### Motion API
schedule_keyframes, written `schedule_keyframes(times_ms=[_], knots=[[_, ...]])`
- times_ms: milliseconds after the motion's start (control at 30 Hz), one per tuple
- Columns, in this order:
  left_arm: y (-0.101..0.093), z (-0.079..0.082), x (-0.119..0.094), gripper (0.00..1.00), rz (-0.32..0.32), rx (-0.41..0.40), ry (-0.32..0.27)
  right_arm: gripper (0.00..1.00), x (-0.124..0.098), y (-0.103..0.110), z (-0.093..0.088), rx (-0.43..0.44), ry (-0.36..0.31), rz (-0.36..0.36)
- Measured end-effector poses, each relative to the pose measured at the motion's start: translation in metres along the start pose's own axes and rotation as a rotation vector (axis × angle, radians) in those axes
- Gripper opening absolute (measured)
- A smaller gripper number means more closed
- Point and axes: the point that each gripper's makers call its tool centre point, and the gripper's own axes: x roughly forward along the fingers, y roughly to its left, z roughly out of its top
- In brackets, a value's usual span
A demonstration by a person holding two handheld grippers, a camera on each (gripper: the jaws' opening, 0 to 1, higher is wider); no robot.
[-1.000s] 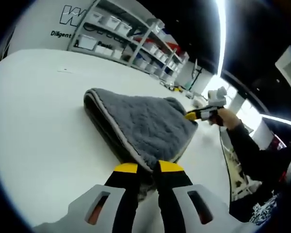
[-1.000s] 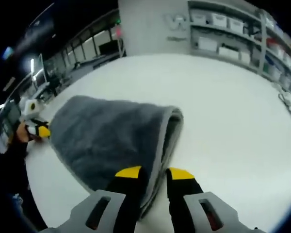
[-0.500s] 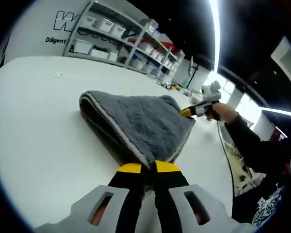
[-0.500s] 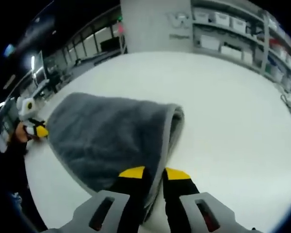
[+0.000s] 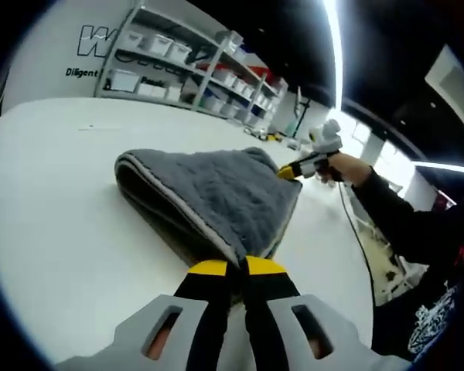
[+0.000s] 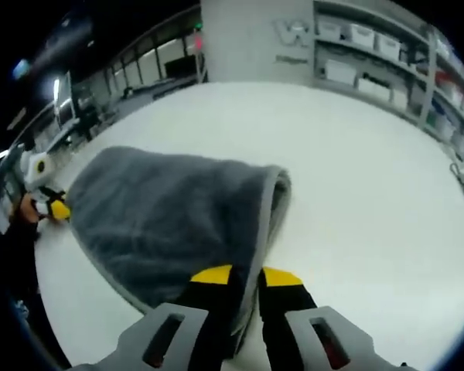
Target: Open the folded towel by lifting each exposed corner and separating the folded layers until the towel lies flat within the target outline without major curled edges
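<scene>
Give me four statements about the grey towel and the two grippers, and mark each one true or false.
1. The left gripper is shut on a corner of the fluffy grey towel. True.
2. The towel lies fully flat in a single layer. False: it is folded, its layers showing along one edge.
3. The right gripper hangs open above the white table. False: it is shut on the towel's edge.
4. Shelves of white bins stand behind the table. True.

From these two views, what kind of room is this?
Likely a lab or workshop with storage. Metal shelving holds rows of white bins, lettering marks the wall, and the grey towel lies on a large white table.
</scene>
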Motion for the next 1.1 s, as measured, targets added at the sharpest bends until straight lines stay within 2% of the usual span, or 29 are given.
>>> schedule_keyframes(times_ms=[433,567,767,1100], knots=[[-0.012,-0.005,0.000,0.03,0.021,0.104,0.023,0.08,0.008,-0.001,0.007,-0.038,0.020,-0.018],[-0.015,-0.008,-0.001,0.03,0.014,0.097,0.026,0.07,0.014,-0.002,0.014,-0.040,0.019,-0.015],[-0.025,-0.011,-0.001,0.03,0.000,0.090,0.017,0.07,0.025,-0.003,0.026,-0.095,0.017,-0.018],[-0.041,-0.018,0.002,0.03,0.000,0.153,0.020,0.06,0.039,-0.001,0.040,-0.114,0.019,-0.007]])
